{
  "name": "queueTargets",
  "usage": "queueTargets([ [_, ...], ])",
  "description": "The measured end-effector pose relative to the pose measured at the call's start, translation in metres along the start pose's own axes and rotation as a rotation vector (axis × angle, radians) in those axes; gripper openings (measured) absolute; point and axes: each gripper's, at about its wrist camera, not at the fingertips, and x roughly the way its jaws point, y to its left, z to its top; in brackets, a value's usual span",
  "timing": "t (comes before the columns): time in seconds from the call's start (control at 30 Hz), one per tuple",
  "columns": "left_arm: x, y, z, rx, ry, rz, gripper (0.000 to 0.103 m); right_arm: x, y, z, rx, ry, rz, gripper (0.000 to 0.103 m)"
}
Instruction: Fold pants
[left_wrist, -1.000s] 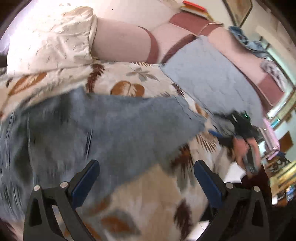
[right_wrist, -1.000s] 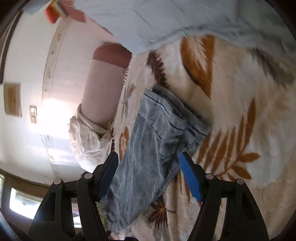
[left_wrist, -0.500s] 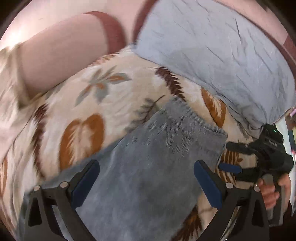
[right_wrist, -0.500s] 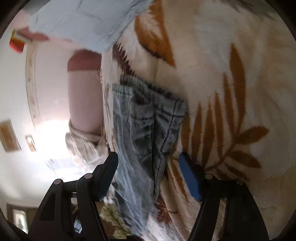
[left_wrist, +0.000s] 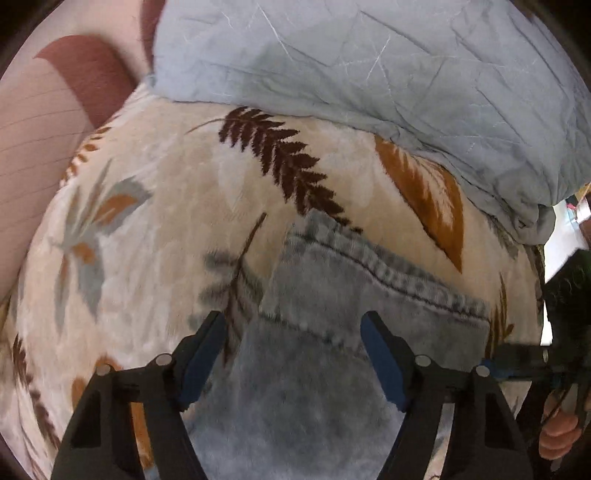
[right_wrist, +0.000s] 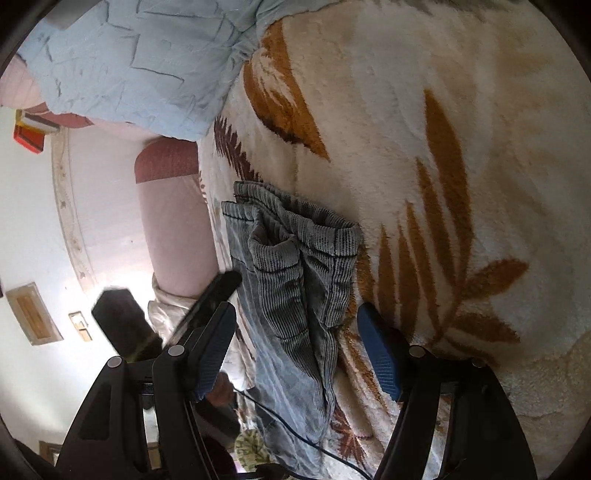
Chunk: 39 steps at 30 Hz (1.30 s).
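Faded blue denim pants (left_wrist: 332, 354) lie flat on a cream leaf-patterned blanket (left_wrist: 155, 229). In the left wrist view their hemmed leg end (left_wrist: 388, 266) points away from me. My left gripper (left_wrist: 293, 343) is open, low over the leg, its jaws either side of the cloth, holding nothing. In the right wrist view the pants (right_wrist: 291, 280) show two stacked leg openings. My right gripper (right_wrist: 295, 336) is open just before those ends. It also shows at the right edge of the left wrist view (left_wrist: 517, 365).
A crumpled light blue quilt (left_wrist: 369, 66) lies along the far edge of the blanket, also in the right wrist view (right_wrist: 133, 62). A pink and maroon headboard (left_wrist: 44, 122) stands at the left. The blanket (right_wrist: 461, 147) spreads wide to the right of the pants.
Both grippers have moved toward the leg ends of the pants and dropped lower. The left gripper has narrowed its jaws somewhat. The pants lie where they were.
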Motion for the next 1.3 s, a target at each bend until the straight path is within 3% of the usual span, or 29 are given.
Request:
queueTargets([
  [0.17,0.023,0.001,0.015,0.032,0.056,-0.080,0.064,0.004,0.004,-0.003,-0.025,-0.015,-0.020,0.068],
  [0.33,0.027,-0.006,0.018,0.066,0.030,-0.140,0.058,0.009,0.011,-0.006,-0.068,-0.033,-0.052,0.068],
  [0.4,0.025,-0.003,0.018,0.038,0.029,-0.131,0.050,0.012,0.014,-0.006,-0.082,-0.041,-0.058,0.067],
  [0.47,0.022,0.001,0.015,0.024,0.010,-0.137,0.039,0.016,0.016,-0.006,-0.109,-0.044,-0.075,0.058],
  [0.53,0.019,0.003,0.011,0.011,-0.008,-0.134,0.031,0.020,0.015,-0.005,-0.124,-0.038,-0.101,0.031],
  [0.6,0.014,0.004,0.007,0.004,-0.028,-0.129,0.024,0.022,0.011,-0.003,-0.113,-0.028,-0.102,0.023],
  [0.7,0.002,0.002,-0.001,0.003,-0.061,-0.112,0.018,0.020,0.017,-0.004,-0.161,-0.031,-0.108,0.020],
  [1.07,-0.084,0.021,-0.032,-0.129,-0.308,-0.144,0.016,0.008,0.051,-0.025,-0.347,-0.061,-0.025,0.017],
  [1.3,-0.119,0.044,-0.065,-0.211,-0.421,-0.132,0.016,0.012,0.089,-0.063,-0.550,-0.041,0.055,0.017],
])
